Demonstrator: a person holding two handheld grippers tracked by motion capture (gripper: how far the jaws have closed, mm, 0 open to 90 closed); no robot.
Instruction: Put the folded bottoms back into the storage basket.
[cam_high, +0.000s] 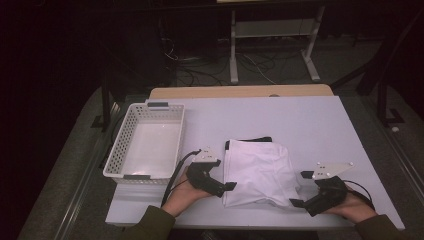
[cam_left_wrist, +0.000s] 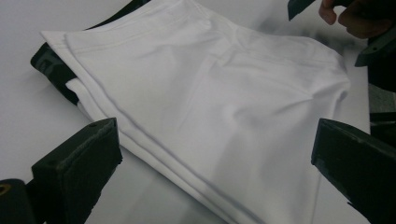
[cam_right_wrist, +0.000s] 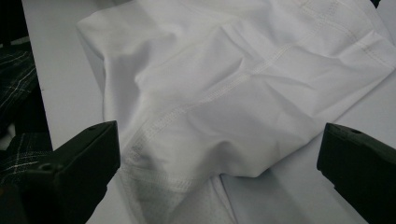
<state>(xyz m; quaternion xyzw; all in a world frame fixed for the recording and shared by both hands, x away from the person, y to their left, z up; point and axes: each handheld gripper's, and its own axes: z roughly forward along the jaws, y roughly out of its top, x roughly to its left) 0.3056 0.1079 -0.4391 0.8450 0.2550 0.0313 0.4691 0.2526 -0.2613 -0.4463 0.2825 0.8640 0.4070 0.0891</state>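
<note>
- White folded garment lies flat on the table, just right of the white basket; a black band peeks out at its far edge.
- Left gripper, jaws apart, sits at the garment's near-left corner.
- Right gripper, jaws spread wide, sits at the garment's near-right corner.

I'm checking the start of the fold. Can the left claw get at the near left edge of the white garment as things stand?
Probably yes. The left claw sits open right beside the white garment, with only bare table between its jaws and the folded edge.
</note>
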